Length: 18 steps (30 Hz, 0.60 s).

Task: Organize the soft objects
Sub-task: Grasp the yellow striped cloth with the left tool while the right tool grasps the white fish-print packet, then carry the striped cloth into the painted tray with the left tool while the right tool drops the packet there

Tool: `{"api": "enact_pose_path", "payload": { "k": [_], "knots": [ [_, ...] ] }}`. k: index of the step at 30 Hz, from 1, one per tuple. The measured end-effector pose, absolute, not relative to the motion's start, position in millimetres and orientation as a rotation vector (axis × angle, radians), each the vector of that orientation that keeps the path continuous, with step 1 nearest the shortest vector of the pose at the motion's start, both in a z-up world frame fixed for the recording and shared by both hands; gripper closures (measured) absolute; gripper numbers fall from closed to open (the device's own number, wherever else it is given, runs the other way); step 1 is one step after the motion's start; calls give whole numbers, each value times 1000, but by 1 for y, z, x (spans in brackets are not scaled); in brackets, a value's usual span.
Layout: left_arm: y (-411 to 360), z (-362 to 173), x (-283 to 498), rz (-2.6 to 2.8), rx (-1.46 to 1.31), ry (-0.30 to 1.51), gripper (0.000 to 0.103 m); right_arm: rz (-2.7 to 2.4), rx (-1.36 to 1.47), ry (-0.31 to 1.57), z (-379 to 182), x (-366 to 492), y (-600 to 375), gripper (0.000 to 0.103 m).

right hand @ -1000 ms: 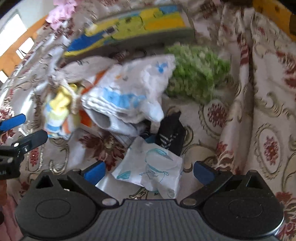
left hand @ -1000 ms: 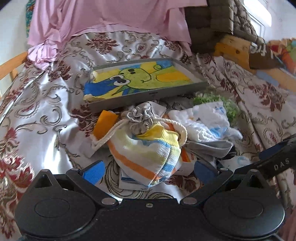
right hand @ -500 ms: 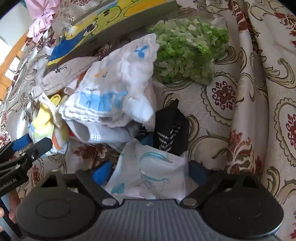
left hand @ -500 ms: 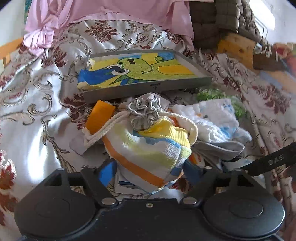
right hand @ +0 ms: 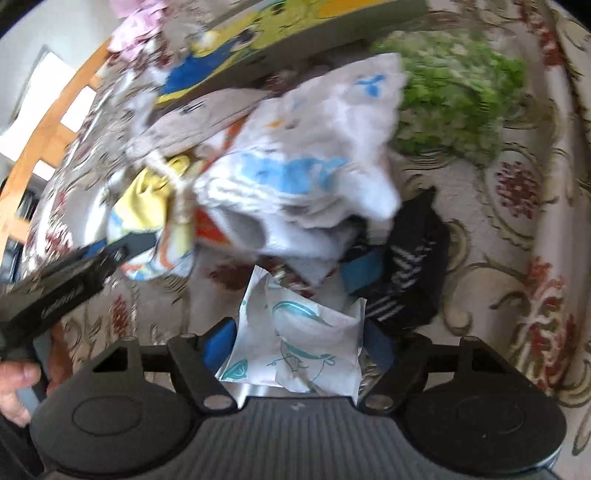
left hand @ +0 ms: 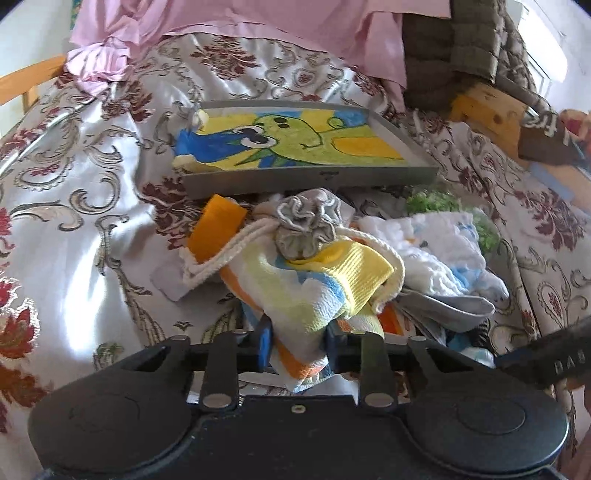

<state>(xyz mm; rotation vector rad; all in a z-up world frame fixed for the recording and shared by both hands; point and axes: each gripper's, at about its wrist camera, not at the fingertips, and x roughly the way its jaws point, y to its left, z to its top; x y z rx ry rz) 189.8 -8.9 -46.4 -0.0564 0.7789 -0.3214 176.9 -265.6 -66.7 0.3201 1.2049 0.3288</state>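
Note:
A heap of soft things lies on a flowered bedspread (left hand: 92, 192). My left gripper (left hand: 297, 341) is closing, and its blue pads pinch the near end of a yellow, blue and orange striped towel (left hand: 314, 288). A grey drawstring pouch (left hand: 306, 229) with a white cord rests on that towel. In the right wrist view my right gripper (right hand: 299, 343) is closing on a white packet with teal print (right hand: 303, 343); both pads touch its sides. A finger (right hand: 122, 251) of the left gripper shows at the left, against the striped towel (right hand: 147, 206).
A grey tray (left hand: 306, 181) lined with a cartoon towel sits behind the heap. A white cloth with blue print (right hand: 314, 158), a green fuzzy cloth (right hand: 454, 85), a black striped sock (right hand: 410, 273) and an orange piece (left hand: 218, 225) lie around. Pink fabric (left hand: 240, 18) hangs at the back.
My left gripper moved in over the striped towel and its jaws narrowed from wide open to a pinch. My right gripper tilted down and narrowed around the white packet.

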Motion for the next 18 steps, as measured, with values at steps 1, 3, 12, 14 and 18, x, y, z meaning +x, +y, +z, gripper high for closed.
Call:
{"api": "enact_pose_path", "payload": {
  "k": [1, 3, 12, 14, 18],
  "knots": [
    [-8, -46, 190, -316, -64, 782, 76, 344, 304, 1205, -66, 177, -263, 25],
    [-6, -46, 190, -310, -80, 785, 79, 366, 266, 1200, -64, 175, -256, 25],
    [-13, -36, 176, -350, -53, 752, 83, 390, 254, 1156, -57, 171, -259, 28],
    [-13, -32, 171, -359, -63, 742, 83, 393, 250, 1147, -55, 171, -258, 28],
    [-11, -25, 154, -377, -87, 736, 83, 393, 250, 1135, -54, 170, -260, 28]
  ]
}}
